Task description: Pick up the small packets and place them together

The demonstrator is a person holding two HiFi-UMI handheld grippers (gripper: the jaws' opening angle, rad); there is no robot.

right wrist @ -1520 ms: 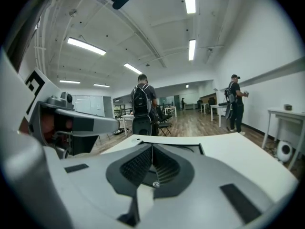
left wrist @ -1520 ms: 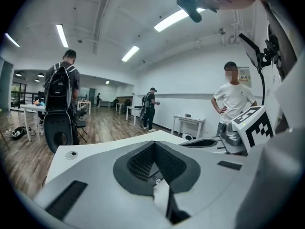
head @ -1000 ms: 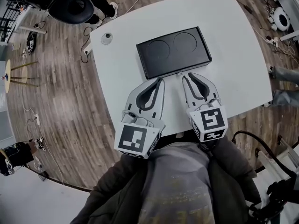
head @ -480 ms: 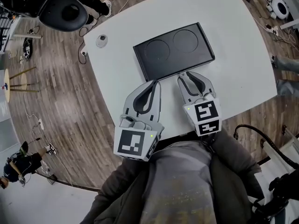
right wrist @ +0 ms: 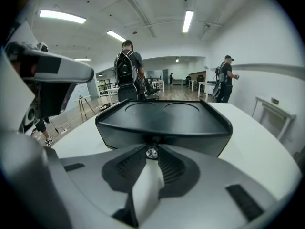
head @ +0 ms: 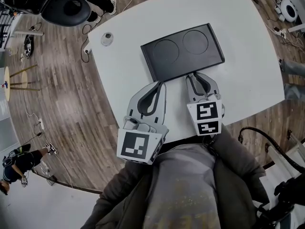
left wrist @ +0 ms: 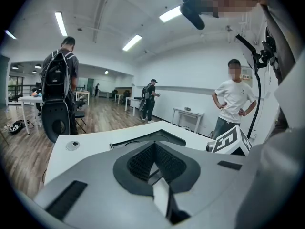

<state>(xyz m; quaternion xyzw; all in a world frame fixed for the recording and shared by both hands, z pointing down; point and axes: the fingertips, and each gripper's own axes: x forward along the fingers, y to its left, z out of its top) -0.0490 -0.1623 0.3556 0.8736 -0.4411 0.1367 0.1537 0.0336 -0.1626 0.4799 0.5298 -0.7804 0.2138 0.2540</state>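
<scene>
1. Two tools hang over the near edge of the white counter [head: 248, 56], both aimed at the black tray [head: 183, 56] in the middle.
2. What's new: the right tool [head: 196, 75] has dipped its nose toward the tray's near rim over the last second, and its jaws have just been closing. The right gripper view shows a small shiny round piece [right wrist: 152, 152] right between the tips, and they look pinched on it.
3. The left tool [head: 160, 83] has barely budged. It's closed, tips together, nothing in it, parked by the tray's near-left corner.
4. Small packets? Honestly can't find a single one. The tray's two round dips are bare, and the only loose thing on the counter is a little round puck [head: 108, 37] near the far-left corner.
5. My read: the pick-and-gather job isn't really under way yet. The right tool seems busy with that shiny bit at the tray rim, not a packet. I can't tell whether it's part of the tray or loose.
</scene>
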